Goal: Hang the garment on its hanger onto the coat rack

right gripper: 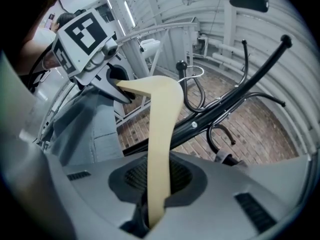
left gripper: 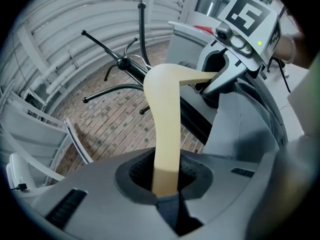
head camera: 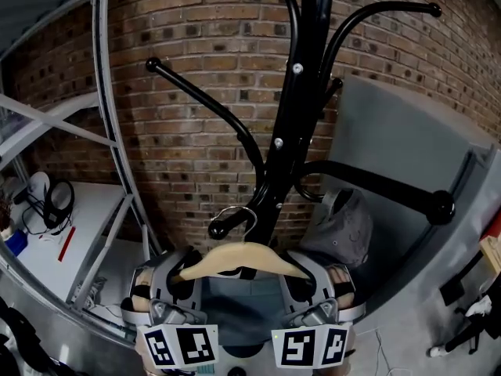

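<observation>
garment mostly hidden under hanger, coat rack top cut off

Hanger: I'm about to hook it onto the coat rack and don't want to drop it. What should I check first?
1. Left gripper shut on one end of the hanger: ok.
2. Right gripper shut on the other end: ok.
3. Hanger held about level: ok.
4. Garment hanging from the hanger: ok.
5. Hook over the low rack arm: cannot tell; they overlap in the head view, and the depth is unclear.
6. That arm bare: ok; the grey cap hangs on another arm.
</observation>
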Available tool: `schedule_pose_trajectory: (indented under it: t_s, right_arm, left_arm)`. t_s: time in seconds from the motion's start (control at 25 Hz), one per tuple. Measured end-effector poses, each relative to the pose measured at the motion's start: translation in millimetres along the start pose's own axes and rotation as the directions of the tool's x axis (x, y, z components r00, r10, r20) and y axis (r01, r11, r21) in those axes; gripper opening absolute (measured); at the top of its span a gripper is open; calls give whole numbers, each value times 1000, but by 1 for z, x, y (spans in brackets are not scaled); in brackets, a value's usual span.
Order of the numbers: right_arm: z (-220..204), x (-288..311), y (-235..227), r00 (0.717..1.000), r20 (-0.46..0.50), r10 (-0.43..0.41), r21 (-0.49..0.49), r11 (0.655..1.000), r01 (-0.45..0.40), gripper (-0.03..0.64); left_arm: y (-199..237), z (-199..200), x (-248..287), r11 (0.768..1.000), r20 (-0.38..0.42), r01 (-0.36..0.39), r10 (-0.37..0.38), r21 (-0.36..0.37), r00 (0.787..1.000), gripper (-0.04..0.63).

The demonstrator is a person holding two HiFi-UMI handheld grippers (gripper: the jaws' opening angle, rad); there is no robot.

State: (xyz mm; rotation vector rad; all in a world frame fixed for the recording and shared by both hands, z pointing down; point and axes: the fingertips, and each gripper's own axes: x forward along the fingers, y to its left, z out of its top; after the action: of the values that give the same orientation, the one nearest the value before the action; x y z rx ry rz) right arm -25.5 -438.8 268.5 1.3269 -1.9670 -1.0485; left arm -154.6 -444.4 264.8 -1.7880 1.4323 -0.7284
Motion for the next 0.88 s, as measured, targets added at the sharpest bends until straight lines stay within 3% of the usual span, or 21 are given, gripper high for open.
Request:
schedule_pose_trajectory:
  t_s: [0.88]
  right_arm:
    - [-49, 31, 25, 990, -117, 84, 17, 996, -82, 58]
  left_arm:
    - [-44, -25, 43, 993, -42, 115, -115, -24, 992, 46]
